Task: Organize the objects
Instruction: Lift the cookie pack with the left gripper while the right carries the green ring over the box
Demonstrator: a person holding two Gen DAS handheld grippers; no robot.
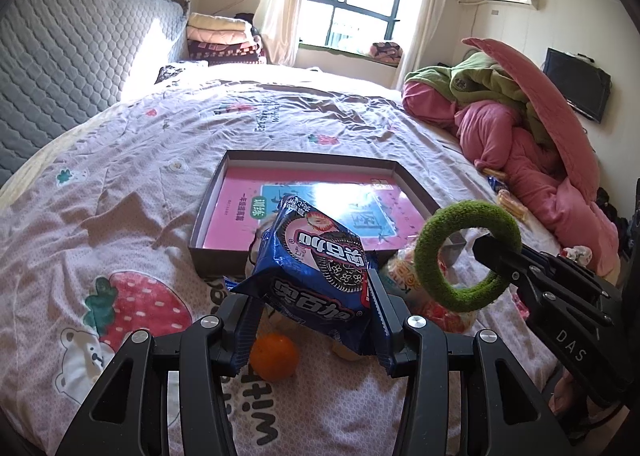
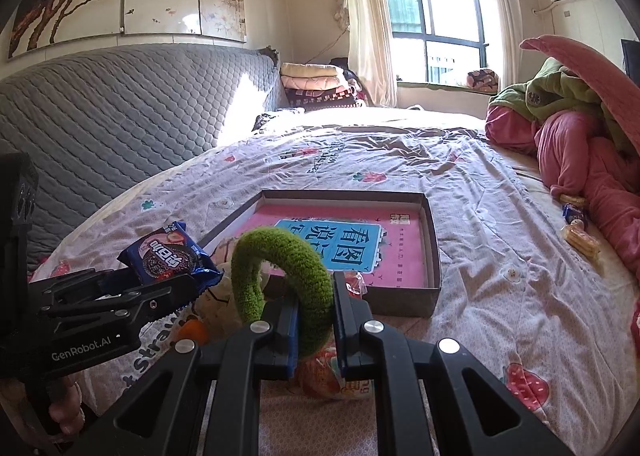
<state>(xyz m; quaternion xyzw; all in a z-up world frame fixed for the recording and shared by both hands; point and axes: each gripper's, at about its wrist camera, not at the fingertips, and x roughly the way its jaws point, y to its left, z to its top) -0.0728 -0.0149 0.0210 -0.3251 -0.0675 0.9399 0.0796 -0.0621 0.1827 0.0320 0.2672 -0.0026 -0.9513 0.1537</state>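
Observation:
My left gripper [image 1: 316, 320] is shut on a blue cookie packet [image 1: 316, 260] and holds it above the bed, just short of the shallow brown box [image 1: 216, 196]. A pink book [image 1: 236, 204] lies in the box. My right gripper [image 2: 314, 320] is shut on a fuzzy green ring [image 2: 288, 276], also held above the bed near the box's front edge [image 2: 400, 298]. In the right wrist view the left gripper [image 2: 188, 284] holds the packet [image 2: 164, 252] at the left. In the left wrist view the right gripper [image 1: 488, 252] holds the ring [image 1: 464, 252] at the right.
An orange [image 1: 274, 356] and a red-and-white snack bag [image 1: 404, 272] lie on the bedsheet under the grippers. Small wrapped snacks [image 2: 578, 232] lie at the right near a heap of pink and green bedding [image 2: 580, 136]. A grey quilted headboard [image 2: 120, 116] runs along the left.

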